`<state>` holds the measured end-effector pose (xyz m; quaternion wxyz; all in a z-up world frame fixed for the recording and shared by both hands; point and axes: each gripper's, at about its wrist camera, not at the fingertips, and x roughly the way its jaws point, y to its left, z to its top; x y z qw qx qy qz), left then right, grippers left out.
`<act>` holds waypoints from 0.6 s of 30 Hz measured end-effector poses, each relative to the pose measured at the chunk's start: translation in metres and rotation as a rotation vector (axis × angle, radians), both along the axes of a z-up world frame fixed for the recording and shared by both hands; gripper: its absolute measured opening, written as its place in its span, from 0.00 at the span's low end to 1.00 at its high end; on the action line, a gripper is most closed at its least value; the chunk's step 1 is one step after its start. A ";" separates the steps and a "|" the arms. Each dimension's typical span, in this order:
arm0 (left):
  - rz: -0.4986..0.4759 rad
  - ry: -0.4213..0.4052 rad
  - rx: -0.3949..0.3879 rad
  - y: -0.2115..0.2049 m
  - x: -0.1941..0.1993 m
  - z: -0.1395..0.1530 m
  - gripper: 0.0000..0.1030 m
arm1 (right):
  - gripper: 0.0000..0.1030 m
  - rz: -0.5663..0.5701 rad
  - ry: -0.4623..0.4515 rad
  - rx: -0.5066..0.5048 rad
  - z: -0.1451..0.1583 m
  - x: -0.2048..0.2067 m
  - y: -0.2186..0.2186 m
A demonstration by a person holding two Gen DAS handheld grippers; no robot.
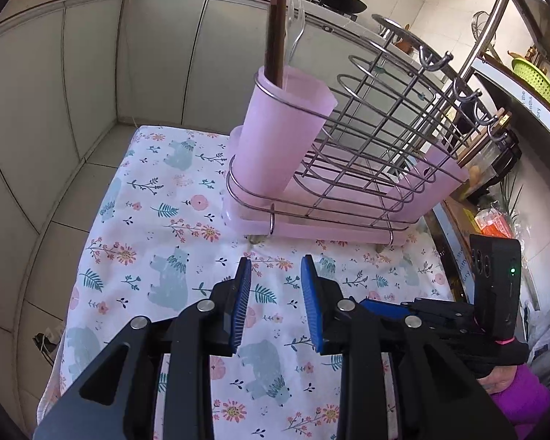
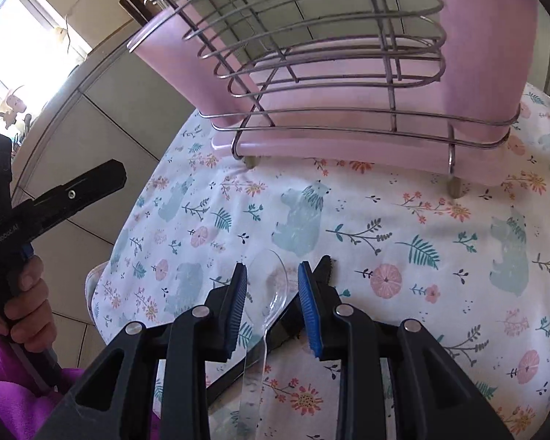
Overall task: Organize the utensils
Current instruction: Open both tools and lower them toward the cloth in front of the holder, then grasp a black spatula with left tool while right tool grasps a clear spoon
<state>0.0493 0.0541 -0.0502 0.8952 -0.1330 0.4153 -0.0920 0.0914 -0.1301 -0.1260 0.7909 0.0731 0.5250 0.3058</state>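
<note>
Floral-clothed table before tiled walls: utensil rack; both claws (left, right) gape empty, right straddling a clear spoon.

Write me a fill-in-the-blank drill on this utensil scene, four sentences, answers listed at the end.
1. The cups in the wire rack are coloured ____.
2. Between the open fingers of the right tool lies a clear plastic ____.
3. The left tool is open and holds ____.
4. The animals printed on the tablecloth are ____.

Missing words: pink; spoon; nothing; bears
</note>
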 end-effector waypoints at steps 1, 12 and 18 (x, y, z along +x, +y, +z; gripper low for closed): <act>-0.003 0.002 0.000 -0.001 0.000 -0.001 0.27 | 0.28 0.017 0.004 -0.002 -0.003 0.000 0.003; -0.018 0.012 0.017 -0.006 0.004 -0.007 0.27 | 0.13 0.075 -0.018 -0.077 -0.012 0.001 0.023; -0.047 0.034 0.017 -0.011 0.008 -0.010 0.27 | 0.02 0.055 -0.017 -0.050 -0.009 -0.001 0.010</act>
